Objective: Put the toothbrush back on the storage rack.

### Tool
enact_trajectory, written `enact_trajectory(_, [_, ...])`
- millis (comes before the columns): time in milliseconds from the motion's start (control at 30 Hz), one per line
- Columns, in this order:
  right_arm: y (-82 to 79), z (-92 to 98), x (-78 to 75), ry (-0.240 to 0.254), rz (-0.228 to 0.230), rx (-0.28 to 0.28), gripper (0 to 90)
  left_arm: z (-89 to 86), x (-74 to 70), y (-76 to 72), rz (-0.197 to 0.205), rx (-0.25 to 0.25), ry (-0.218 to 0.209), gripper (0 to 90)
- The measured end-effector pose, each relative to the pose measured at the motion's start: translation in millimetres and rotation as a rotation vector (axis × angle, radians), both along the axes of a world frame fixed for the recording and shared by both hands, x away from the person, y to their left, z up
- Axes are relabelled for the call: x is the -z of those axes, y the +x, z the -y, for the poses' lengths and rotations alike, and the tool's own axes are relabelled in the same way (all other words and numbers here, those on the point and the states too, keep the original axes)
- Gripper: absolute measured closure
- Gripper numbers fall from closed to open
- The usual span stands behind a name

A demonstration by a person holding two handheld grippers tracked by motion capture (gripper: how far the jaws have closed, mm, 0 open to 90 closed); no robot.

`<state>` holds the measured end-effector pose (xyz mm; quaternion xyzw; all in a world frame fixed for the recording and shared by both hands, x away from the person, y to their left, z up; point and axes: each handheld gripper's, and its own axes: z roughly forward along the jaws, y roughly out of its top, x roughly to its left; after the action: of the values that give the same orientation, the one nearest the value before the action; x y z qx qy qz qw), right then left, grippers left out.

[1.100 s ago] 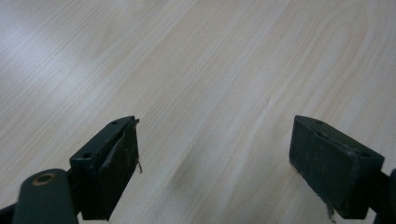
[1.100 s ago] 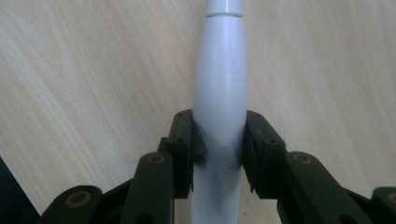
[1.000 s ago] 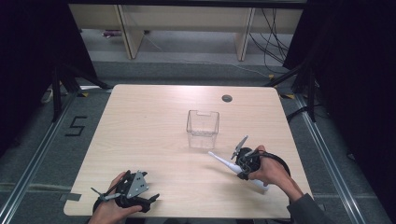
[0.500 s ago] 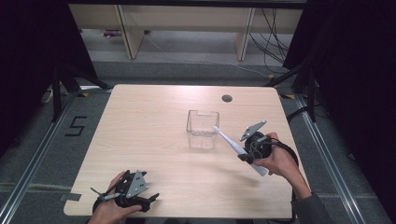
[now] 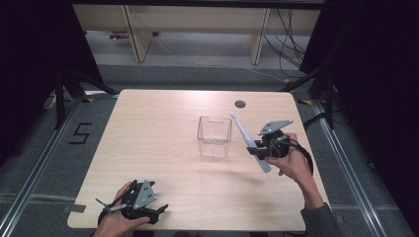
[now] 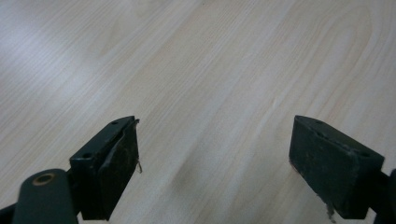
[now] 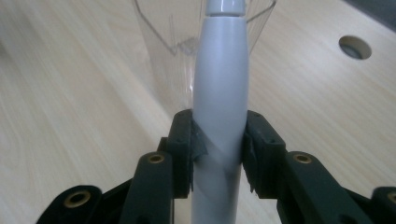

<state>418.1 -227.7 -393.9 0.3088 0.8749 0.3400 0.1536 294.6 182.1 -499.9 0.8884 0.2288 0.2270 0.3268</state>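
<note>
Jaws around smooth tapered toothbrush (image 7: 219, 93) beside clear plastic box (image 5: 214, 136)

A black number "5" (image 5: 79, 133) is marked on the grey floor (image 5: 44, 163) at the left of the high view, beside the table (image 5: 163, 113).

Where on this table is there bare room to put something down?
The light wooden table is bare across its left half, left of the clear plastic box, and along the front edge between the hands. It is tighter on the right, where the right gripper holds a white toothbrush-like stick beside the box.
</note>
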Motion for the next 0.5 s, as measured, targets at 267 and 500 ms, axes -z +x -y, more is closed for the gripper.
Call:
enact_trajectory(267, [7.8, -5.7, -10.0, 0.081, 0.047, 0.029, 67.0, 1.2, 1.8, -0.4, 0.004, -0.008, -0.034, 15.3])
enact_trajectory(500, [16.0, -10.3, -17.6, 0.147, 0.069, 0.056, 67.0, 1.1, 1.8, -0.3, 0.004, -0.008, -0.036, 15.3])
